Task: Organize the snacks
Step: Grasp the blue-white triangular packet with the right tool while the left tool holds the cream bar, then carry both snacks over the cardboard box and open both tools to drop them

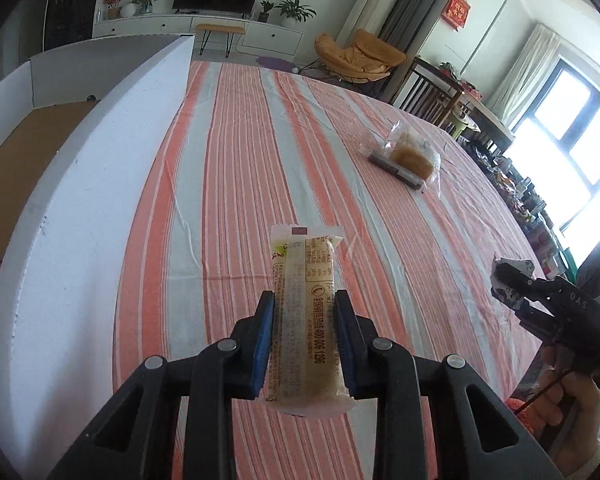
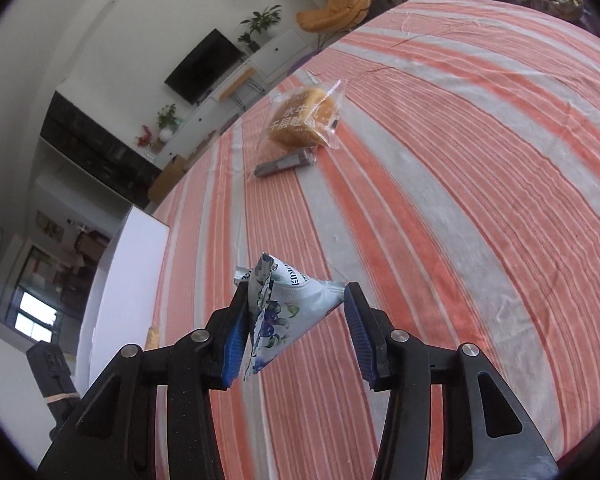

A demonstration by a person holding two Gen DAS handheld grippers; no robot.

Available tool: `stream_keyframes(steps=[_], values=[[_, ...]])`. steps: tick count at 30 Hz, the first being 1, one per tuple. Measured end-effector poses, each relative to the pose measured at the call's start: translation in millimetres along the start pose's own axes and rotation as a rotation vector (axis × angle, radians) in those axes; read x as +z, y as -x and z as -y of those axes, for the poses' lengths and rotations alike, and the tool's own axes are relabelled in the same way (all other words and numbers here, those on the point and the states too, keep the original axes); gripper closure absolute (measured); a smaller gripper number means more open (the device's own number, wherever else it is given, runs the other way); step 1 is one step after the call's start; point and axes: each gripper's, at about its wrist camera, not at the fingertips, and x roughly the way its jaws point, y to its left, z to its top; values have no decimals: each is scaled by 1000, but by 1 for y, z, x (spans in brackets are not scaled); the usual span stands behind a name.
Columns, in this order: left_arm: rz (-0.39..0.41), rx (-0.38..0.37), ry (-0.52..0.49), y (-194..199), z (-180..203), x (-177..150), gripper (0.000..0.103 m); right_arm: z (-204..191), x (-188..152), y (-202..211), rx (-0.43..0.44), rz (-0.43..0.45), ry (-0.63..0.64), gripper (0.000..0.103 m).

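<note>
My left gripper (image 1: 305,300) is shut on a long clear-wrapped snack bar (image 1: 306,312) with brown printed text, held above the striped tablecloth (image 1: 260,160). My right gripper (image 2: 296,300) is shut on a blue-and-white triangular snack pouch (image 2: 284,312); it also shows at the right edge of the left wrist view (image 1: 512,280). A bagged bread loaf (image 2: 300,120) lies further out on the cloth beside a dark snack bar (image 2: 284,165); both show in the left wrist view, the bread (image 1: 414,152) and the bar (image 1: 396,170).
A white box (image 1: 100,184) with tall walls stands on the left of the table, also in the right wrist view (image 2: 128,280). Beyond the table are chairs (image 1: 360,56), a TV cabinet (image 1: 220,28) and a cluttered side table (image 1: 532,208) by the window.
</note>
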Motion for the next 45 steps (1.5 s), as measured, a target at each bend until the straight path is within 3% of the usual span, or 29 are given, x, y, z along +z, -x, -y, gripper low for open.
stream_keyframes(steps=[4,8,16,23,28,32,38,44,45], values=[[43,-143,-2,55,21,-6,75,-38,-19,0,31,-38,77,55],[79,-228,-6,106,32,-17,75,-75,-33,4,74,-43,161,55],[135,-307,54,179,20,-18,75,-122,-69,-2,101,-90,310,55],[252,-310,115,243,-13,1,75,-186,-75,9,194,-84,427,55],[357,-209,140,275,-48,17,75,-247,-78,12,290,-101,505,55],[399,-72,184,282,-92,21,75,-295,-81,7,362,-125,576,55],[361,146,290,255,-164,13,75,-352,-102,-21,409,-183,685,55],[300,333,324,222,-209,0,74,-377,-122,-70,366,-230,766,54],[286,373,329,216,-214,-4,73,-379,-123,-78,347,-226,772,51]])
